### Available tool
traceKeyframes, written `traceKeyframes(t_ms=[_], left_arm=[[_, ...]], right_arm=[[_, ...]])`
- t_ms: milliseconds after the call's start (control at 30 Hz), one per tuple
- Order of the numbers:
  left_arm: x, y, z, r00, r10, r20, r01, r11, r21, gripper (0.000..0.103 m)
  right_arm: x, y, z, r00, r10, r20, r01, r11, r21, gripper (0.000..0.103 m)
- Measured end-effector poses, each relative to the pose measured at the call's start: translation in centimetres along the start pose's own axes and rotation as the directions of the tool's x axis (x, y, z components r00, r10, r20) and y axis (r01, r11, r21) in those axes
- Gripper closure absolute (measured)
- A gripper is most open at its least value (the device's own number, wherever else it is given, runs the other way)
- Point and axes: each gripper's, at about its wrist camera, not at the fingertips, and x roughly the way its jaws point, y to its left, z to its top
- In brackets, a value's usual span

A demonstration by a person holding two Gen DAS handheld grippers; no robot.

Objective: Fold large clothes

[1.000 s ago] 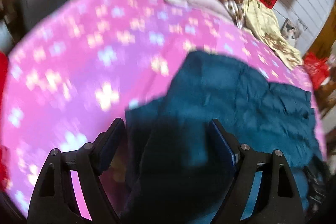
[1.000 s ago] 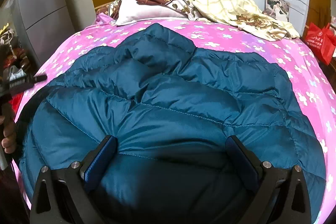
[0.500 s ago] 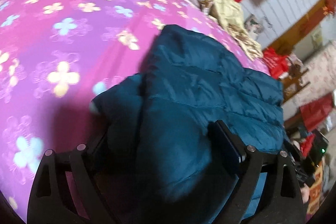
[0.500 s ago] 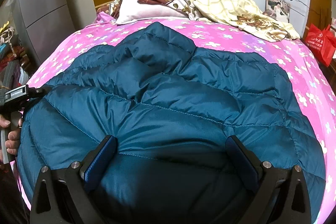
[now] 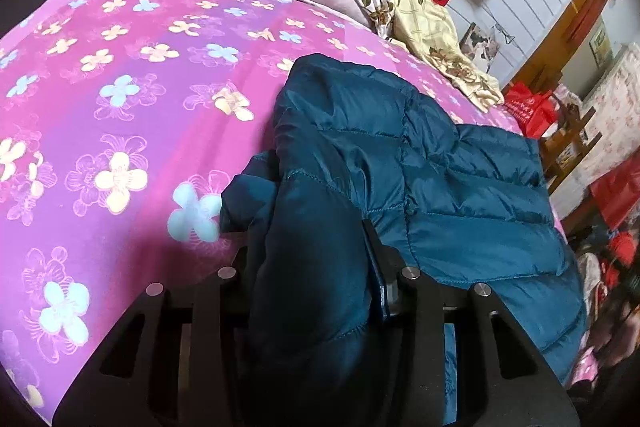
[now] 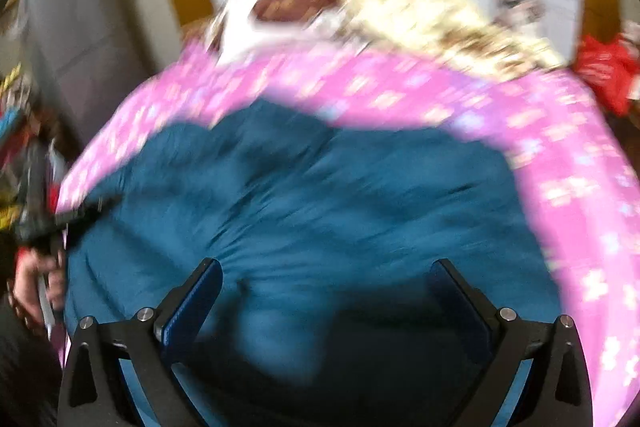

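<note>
A: Jacket (image 5: 440, 187) lies on the pink sheet (image 5: 120, 87), near the bed's foot. Left gripper (image 5: 316, 259) clamped on a thick bunched edge, fabric filling the narrow gap between its fingers.

B: Right gripper (image 6: 326, 291)?

A: Jaws wide apart above the jacket, holding nothing. That view's badly blurred.

B: Risks?

A: Slippery puffy shell could slide out of the left pinch when lifted. One-sided pull likely drags the whole jacket and skews the fold. Right grab may catch only the top layer.
</note>
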Motion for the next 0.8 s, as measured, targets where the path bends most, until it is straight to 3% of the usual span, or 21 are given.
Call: traceKeyframes(t_ms=[67, 167, 267, 333, 400, 533, 667, 800], left_arm=[[0.1, 0.0, 0.0, 1.0, 0.008, -0.002, -0.008, 1.0, 0.0, 0.062], [0.4, 0.1, 0.0, 1.0, 0.017, -0.008, -0.017, 1.0, -0.006, 0.059], [0.6, 0.2, 0.1, 1.0, 0.025, -0.012, -0.025, 1.0, -0.012, 0.056], [0.6, 0.1, 0.2, 0.999, 0.03, -0.013, -0.03, 0.999, -0.013, 0.055], [0.6, 0.0, 0.2, 0.999, 0.038, -0.011, -0.038, 0.999, -0.01, 0.054], [0.6, -0.1, 0.1, 0.999, 0.049, -0.009, -0.049, 0.999, -0.006, 0.053], [0.9, 0.1, 0.1, 0.998, 0.051, -0.022, -0.051, 0.998, -0.021, 0.046], [1.2, 0.9, 0.2, 0.999, 0.025, -0.045, -0.028, 0.998, -0.06, 0.041]], right_arm=[[-1.6, -4.7, 0.1, 0.999, -0.014, 0.033, 0.011, 0.997, 0.078, 0.0], [-1.7, -12.5, -1.6, 1.0, -0.008, -0.009, 0.009, 0.979, 0.204, 0.0], [-0.2, -16.0, -3.2, 0.992, 0.123, -0.035, -0.107, 0.949, 0.295, 0.0], [1.1, -16.3, -3.8, 0.977, 0.2, -0.071, -0.169, 0.937, 0.305, 0.0], [2.1, -15.9, -4.5, 0.975, 0.191, -0.114, -0.153, 0.948, 0.279, 0.0], [4.5, -16.6, -6.1, 0.925, 0.35, -0.146, -0.281, 0.892, 0.355, 0.0], [4.7, -17.1, -6.4, 0.896, 0.435, -0.089, -0.381, 0.857, 0.347, 0.0], [5.0, -16.5, -6.3, 0.887, 0.455, -0.075, -0.416, 0.859, 0.298, 0.004]])
